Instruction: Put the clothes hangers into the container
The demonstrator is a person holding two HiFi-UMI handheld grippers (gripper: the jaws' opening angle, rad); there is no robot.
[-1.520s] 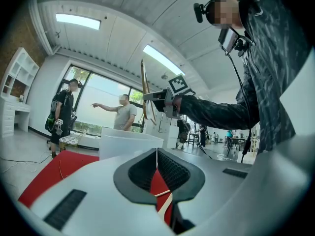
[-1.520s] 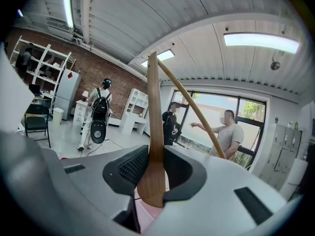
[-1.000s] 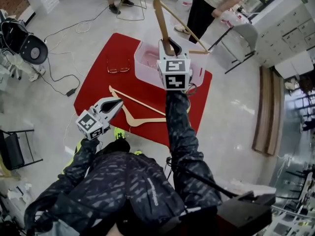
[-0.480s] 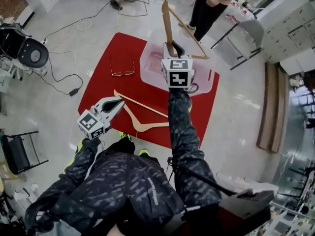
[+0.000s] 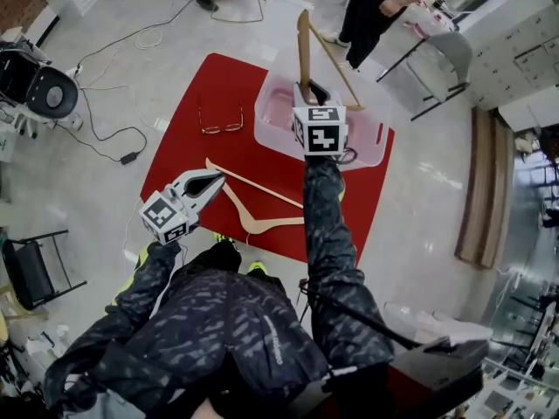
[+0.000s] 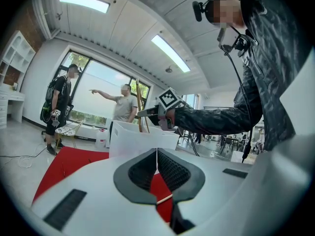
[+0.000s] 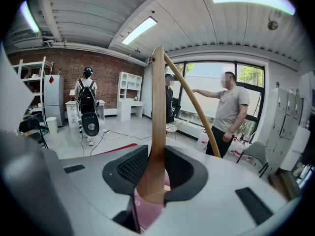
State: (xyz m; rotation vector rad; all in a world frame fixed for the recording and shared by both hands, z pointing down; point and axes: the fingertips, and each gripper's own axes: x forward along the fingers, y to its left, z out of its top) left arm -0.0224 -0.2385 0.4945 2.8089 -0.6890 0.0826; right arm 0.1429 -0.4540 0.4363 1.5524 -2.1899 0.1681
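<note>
Red mat (image 5: 183,147) is spread on the floor. Clear container (image 5: 262,116) is set at its far right corner. One wooden hanger (image 5: 303,46) is held upright over the container, clamped by the right gripper (image 5: 312,88). Second hanger (image 5: 251,225) is laid by the mat's near edge. Left gripper (image 5: 212,182) is closed on nothing.

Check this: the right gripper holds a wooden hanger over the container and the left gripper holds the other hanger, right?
Wrong about the left gripper: its jaws are together on nothing, and the other hanger lies on the red mat, as the head view shows. The right gripper does hold a hanger over the container.
</note>
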